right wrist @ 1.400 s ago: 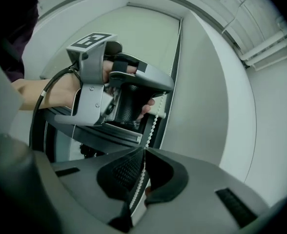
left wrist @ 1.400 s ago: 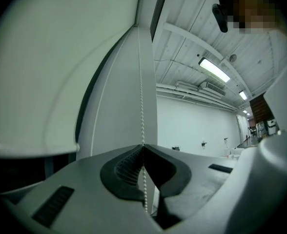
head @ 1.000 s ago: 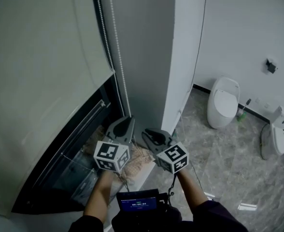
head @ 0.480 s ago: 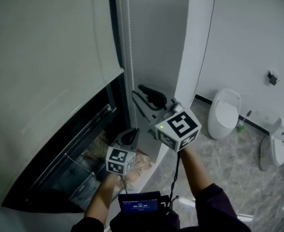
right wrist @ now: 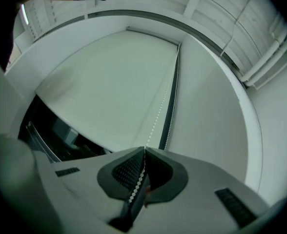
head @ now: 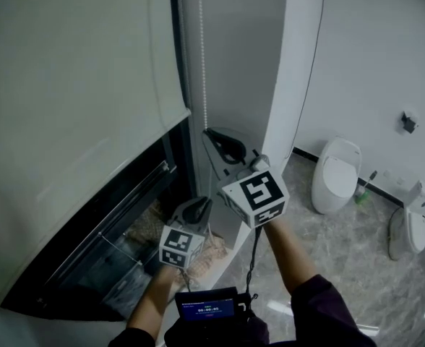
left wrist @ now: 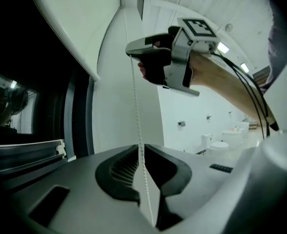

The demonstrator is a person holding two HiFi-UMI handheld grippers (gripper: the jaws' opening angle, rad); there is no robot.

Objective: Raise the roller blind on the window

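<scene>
The left gripper is pinching the bead chain, its jaws closed tight on it. Higher up, the right gripper is clamping the same chain, jaws pressed together. The roller blind is hanging just left of both jaws, partly raised.

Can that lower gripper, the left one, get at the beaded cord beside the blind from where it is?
Yes, it seems so: the left gripper has its jaws shut on the bead chain, with nothing in between. The right gripper grips the chain higher up.
</scene>
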